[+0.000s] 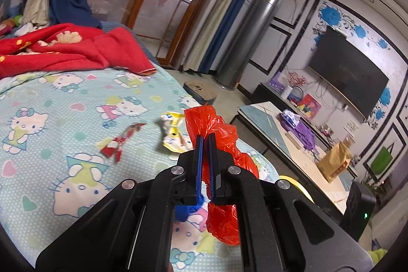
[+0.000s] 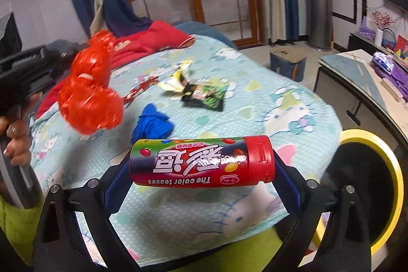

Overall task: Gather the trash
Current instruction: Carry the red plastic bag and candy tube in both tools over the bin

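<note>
A: Left wrist view. Left gripper point(image 1: 206, 138) clamped tight on red plastic bag point(image 1: 219, 134), blue pads nearly touching, film bunched between them. Bag bulging above the tips toward 12 o'clock, more hanging below toward 6.

B: Rest of the trash?

A: On cartoon-cat bedsheet point(image 1: 63, 119). Yellow-white wrapper point(image 1: 174, 131) at 10 o'clock of the tips, just beside the bag. Red-white wrapper point(image 1: 122, 142) further out at 9. Blue scrap point(image 1: 187, 210) peeking under the left finger. Red blanket point(image 1: 71, 50) far back at 11. Coffee table point(image 1: 288, 142) off at 3.

B: Right wrist view?

A: Right gripper point(image 2: 201, 165) spread wide, gripping candy tube point(image 2: 201, 162) end to end: base on the left pad, red cap on the right pad. Tube lying crosswise, label upside down, clear of the sheet point(image 2: 280, 98).

B: Bin?

A: Yellow-rimmed black bin point(image 2: 382, 152) at 3 o'clock of the tube, beside the bed edge. Red bag point(image 2: 89, 98) at 10 o'clock, dangling from the other gripper, hand point(image 2: 15, 142) on the handle at the far-left edge. Blue scrap point(image 2: 153, 124) at 11, close behind the tube. Green-black wrapper point(image 2: 206, 96) at 12, yellow-white one point(image 2: 176, 80) just beyond it.
</note>
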### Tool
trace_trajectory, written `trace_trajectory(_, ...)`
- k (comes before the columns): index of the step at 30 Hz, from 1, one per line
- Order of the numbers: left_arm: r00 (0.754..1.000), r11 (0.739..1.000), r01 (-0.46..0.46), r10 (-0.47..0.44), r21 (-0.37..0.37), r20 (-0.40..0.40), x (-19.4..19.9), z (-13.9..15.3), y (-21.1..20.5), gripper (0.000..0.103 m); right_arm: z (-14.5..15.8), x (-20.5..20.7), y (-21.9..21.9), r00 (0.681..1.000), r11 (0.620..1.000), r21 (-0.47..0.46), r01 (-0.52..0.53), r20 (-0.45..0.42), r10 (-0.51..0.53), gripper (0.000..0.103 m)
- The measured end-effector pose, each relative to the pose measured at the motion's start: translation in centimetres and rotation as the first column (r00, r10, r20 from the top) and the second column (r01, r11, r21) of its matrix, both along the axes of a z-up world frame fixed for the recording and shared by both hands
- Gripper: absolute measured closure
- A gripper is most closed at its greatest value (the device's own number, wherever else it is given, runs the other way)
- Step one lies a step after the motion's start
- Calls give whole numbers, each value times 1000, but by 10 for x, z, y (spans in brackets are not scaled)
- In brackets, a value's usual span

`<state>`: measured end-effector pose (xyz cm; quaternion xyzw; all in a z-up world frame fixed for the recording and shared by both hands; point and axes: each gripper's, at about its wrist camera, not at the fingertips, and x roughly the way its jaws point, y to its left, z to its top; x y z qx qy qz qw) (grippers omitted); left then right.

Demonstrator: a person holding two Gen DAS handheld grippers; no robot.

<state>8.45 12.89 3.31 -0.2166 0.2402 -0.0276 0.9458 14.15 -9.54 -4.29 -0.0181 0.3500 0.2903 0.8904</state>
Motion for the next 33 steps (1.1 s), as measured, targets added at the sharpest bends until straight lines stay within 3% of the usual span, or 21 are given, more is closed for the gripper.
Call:
trace_trajectory(15,995,994,103,-103,42,1,12,-1,-48,102,5,24,-101,972,971,29,236,-1,-236,9)
trace_trajectory(33,974,969,228,-226,100,-23,29,-10,-108,102,5,26,-165,925,925,41,378,7,-379,9)
